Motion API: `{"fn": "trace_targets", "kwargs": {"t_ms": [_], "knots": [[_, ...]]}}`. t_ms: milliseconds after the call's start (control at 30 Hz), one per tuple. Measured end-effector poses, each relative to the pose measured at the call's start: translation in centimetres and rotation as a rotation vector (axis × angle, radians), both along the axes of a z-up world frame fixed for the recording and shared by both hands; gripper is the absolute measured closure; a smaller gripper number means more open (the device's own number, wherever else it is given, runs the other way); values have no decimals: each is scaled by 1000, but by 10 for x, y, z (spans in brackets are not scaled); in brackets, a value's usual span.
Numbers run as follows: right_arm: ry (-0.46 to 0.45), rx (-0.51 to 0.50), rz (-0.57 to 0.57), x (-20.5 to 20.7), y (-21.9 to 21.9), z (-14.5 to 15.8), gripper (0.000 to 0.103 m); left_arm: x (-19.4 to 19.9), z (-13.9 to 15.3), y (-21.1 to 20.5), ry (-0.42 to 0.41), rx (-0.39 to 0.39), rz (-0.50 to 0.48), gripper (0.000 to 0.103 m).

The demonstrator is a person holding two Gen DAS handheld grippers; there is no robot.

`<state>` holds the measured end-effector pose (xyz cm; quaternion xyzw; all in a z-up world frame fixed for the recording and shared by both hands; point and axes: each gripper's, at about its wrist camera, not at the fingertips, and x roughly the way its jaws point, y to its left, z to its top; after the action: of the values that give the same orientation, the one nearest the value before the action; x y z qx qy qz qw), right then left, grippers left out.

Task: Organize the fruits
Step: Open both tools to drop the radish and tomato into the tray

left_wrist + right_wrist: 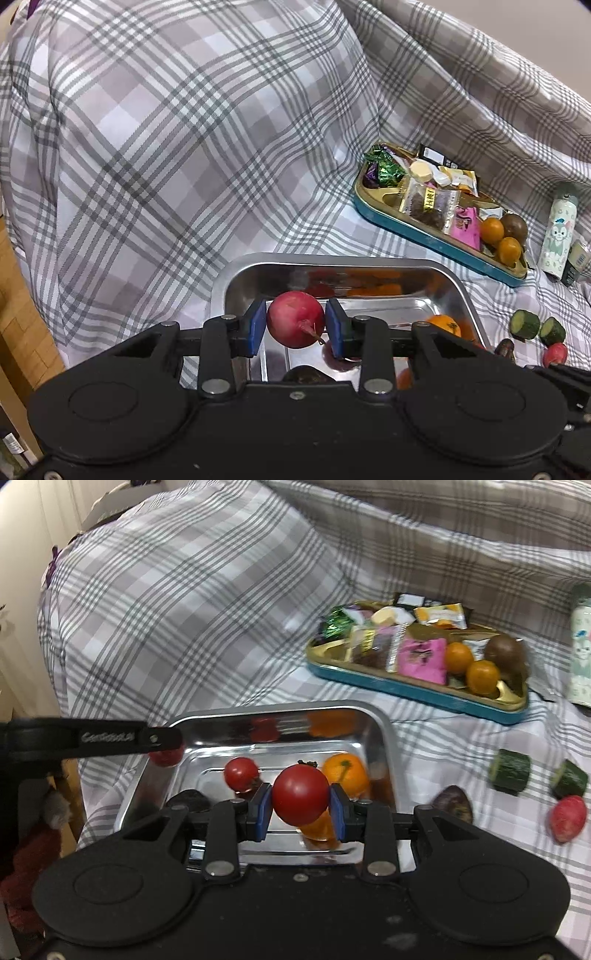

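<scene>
My left gripper (295, 326) is shut on a pink-red radish (291, 314) with a thin root tail and holds it above the steel tray (332, 258). My right gripper (301, 808) is shut on a round red tomato (300, 790) over the same steel tray (277, 707). In the right wrist view the left gripper's black finger (159, 738) reaches in over the tray's left rim. A small tomato (241, 773), an orange (345, 775) and a dark fruit (192, 799) lie in the tray.
A teal snack tray (406, 690) with sweets, two small oranges and a brown fruit sits at the back right. On the checked cloth right of the steel tray lie two cucumber pieces (509, 771), a radish (568, 818) and a dark purple fruit (453, 805). A printed bottle (556, 236) stands far right.
</scene>
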<state>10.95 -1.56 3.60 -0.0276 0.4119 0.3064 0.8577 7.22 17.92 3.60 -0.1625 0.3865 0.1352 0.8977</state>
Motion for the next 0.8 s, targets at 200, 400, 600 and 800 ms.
{"fn": "trace_targets", "kwargs": {"t_ms": [200,400,600,800], "knots": [[15,-9,26,-3,13,-7,69,5,-6,7,19,-18,10,60],[21,-20,32,-2,22,-11,69,11,-11,9,50,-30,4,60],[17,-25,37,-3,24,-13,67,11,-13,9,59,-42,1,60],[16,-27,21,-4,22,-10,67,8,-9,8,47,-46,1,60]]}}
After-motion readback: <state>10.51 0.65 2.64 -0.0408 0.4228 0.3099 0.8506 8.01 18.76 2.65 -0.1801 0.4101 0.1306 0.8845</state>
